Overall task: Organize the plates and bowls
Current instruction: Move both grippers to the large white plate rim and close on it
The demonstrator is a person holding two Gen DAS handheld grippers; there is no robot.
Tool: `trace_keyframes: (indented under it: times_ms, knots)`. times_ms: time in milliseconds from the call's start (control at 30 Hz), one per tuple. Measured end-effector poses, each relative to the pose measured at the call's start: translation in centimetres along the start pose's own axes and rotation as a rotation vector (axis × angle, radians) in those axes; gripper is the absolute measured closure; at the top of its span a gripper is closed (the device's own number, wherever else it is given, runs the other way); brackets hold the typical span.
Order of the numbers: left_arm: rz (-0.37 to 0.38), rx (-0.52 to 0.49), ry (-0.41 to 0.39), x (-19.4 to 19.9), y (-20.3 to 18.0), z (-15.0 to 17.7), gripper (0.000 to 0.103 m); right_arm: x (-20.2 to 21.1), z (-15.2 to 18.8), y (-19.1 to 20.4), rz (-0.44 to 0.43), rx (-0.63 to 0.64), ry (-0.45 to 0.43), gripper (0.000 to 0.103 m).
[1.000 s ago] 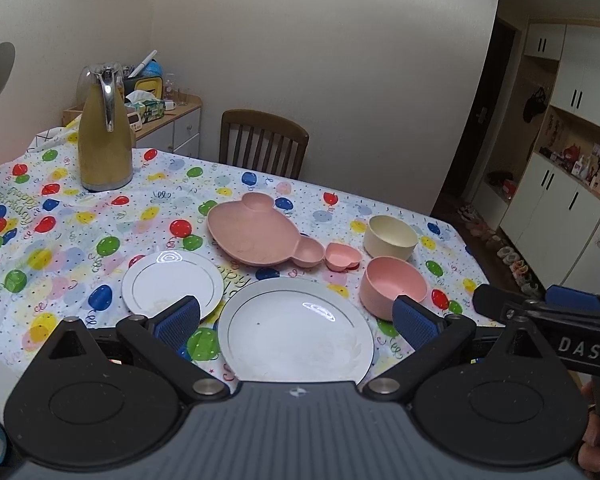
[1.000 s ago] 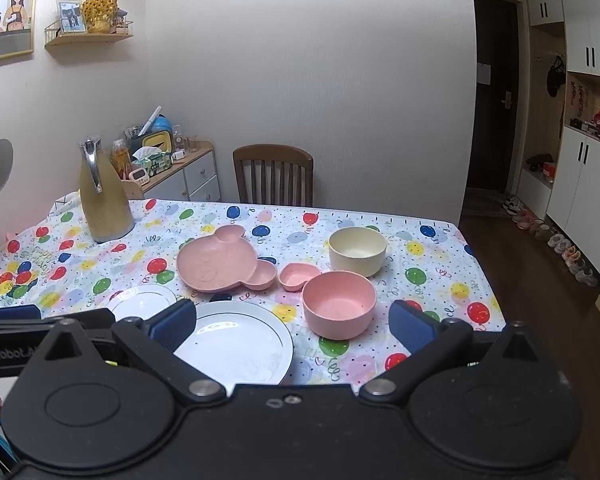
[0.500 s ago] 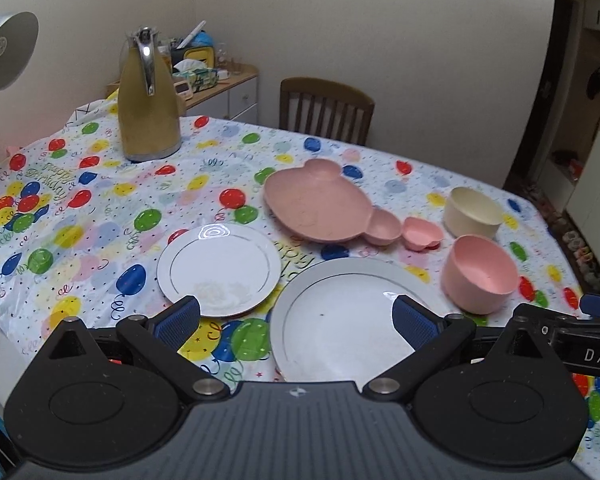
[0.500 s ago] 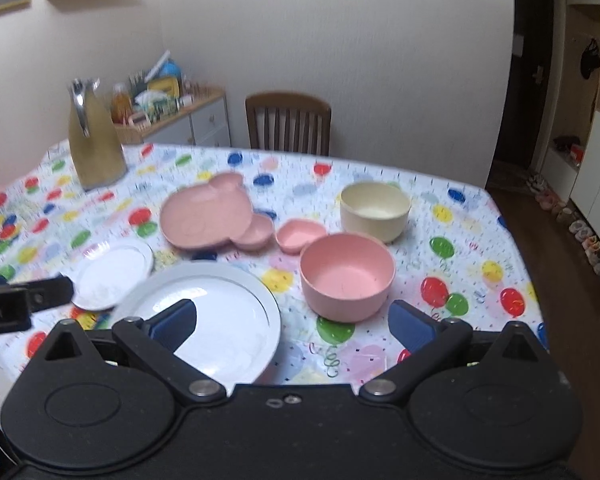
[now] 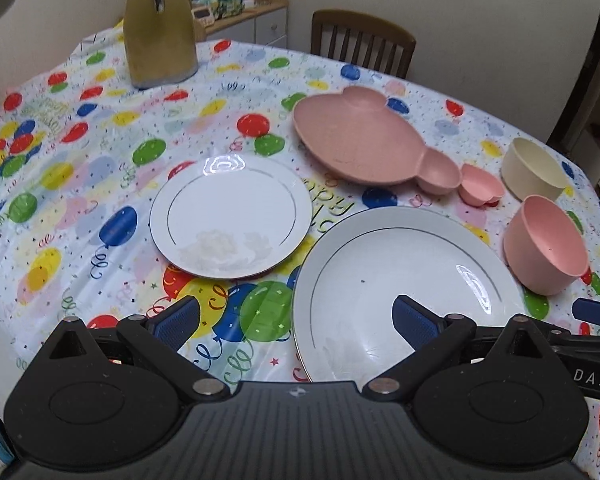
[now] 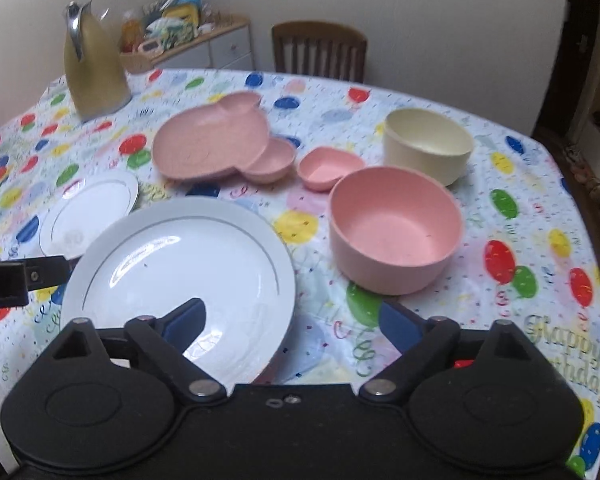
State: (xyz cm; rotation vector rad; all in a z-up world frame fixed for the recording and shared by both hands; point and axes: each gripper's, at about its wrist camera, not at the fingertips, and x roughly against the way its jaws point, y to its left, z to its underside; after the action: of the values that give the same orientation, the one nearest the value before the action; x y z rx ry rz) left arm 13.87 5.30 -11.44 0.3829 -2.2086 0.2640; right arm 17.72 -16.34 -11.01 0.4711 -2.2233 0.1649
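Left gripper (image 5: 296, 320): your fingers spread wide, empty, above the large plate's (image 5: 404, 276) left rim.
Right gripper (image 6: 296, 318): fingers wide, just narrowing, nothing between; your housing hides the plate's near edge.
Pink bowl (image 6: 394, 228): on the counter (image 6: 520, 208), beside the plate.

Near centre: large white plate (image 5: 404, 280), empty, flat. Left of it: small white plate (image 5: 231, 216), white residue on its near side. Far: pink bear-shaped plate (image 5: 360, 140). Right: small pink dish (image 5: 482, 189), pink bowl (image 5: 544, 244) and cream bowl (image 5: 534, 168), all upright.
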Motion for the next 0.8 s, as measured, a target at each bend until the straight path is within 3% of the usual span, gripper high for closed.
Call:
trace_keyframes:
  times_ms: [433, 633, 800]
  knots:
    - [0.036, 0.069, 0.071, -3.6, 0.6, -0.2, 0.001, -4.0, -0.9, -0.8, -0.089, -0.010, 0.095, 0.031]
    - [0.063, 0.083, 0.083, -4.3, 0.8, -0.5, 0.014, -5.1, -1.4, -1.9, -0.129, -0.045, 0.116, 0.049]
    - [0.086, 0.096, 0.100, -4.9, 0.9, -0.7, 0.036, -5.2, -1.8, -2.6, -0.159, -0.078, 0.120, 0.058]
